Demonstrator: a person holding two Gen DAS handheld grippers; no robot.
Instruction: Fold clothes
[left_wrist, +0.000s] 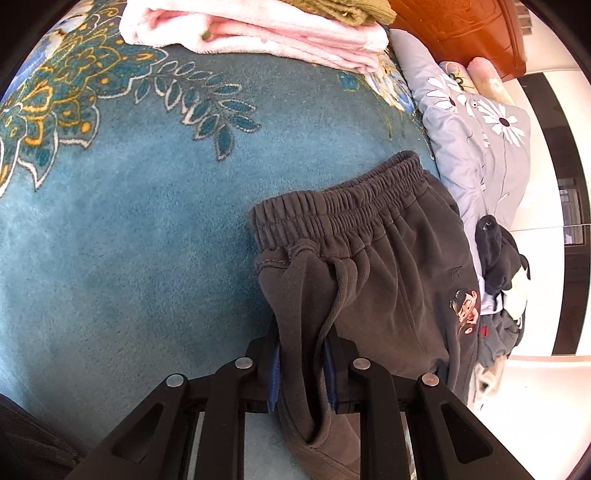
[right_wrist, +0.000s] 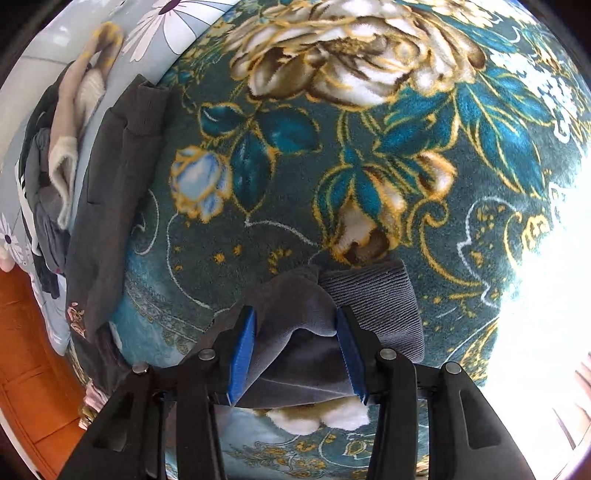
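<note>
Folding dark grey fleece sweatpants (left_wrist: 388, 266) on teal floral plush blanket (left_wrist: 147, 240) | left gripper (left_wrist: 303, 369) clamps waistband-side fabric | right gripper (right_wrist: 295, 347) pinches ribbed cuff (right_wrist: 376, 306) | soft, limp, grippy; hold hems.

Strong daylight enters from the right of both views. In the right wrist view it burns the blanket (right_wrist: 424, 155) to blank white along its right edge (no pattern readable there). Both pictures are sharp in the middle, strongly bowed by the fisheye lens, with black corners. Shadows are soft.
</note>
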